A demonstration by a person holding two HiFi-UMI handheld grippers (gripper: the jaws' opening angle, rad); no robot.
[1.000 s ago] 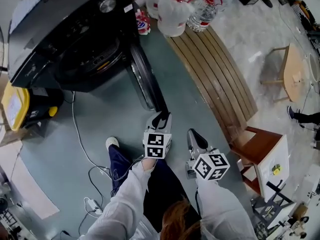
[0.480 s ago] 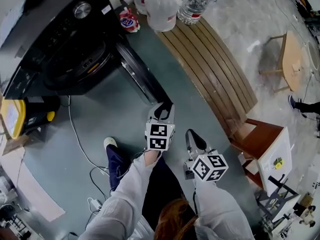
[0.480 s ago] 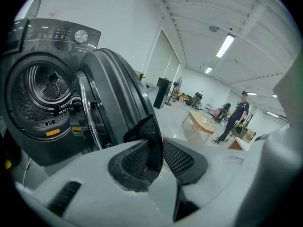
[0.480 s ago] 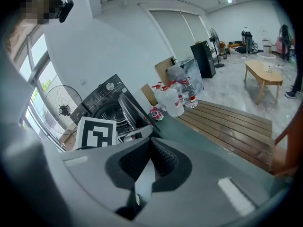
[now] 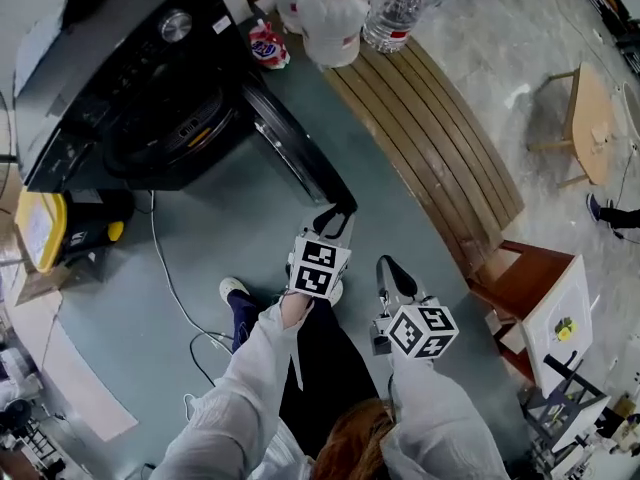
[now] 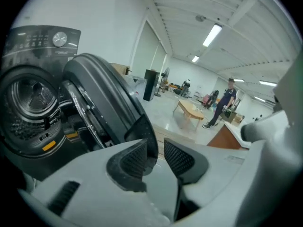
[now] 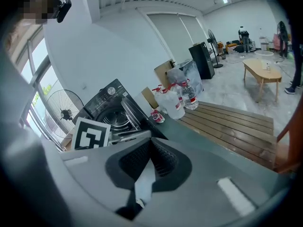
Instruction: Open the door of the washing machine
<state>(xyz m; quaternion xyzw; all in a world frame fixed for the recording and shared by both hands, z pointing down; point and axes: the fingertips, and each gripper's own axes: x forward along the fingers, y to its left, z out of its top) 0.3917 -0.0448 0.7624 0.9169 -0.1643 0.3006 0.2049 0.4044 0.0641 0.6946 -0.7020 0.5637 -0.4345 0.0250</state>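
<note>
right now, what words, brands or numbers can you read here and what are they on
No text here can be read as words.
washing machine front panel: print too small to read.
water bottles: red labels, blurred.
red and white packet: print blurred.
marker cube: black and white squares only, no words.

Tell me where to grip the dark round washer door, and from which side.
On the dark round door, take the free rim, farthest from the black washing machine, coming end-on: it stands open, edge-on, thin enough for jaws. The left gripper is opening with that rim between its jaws.
</note>
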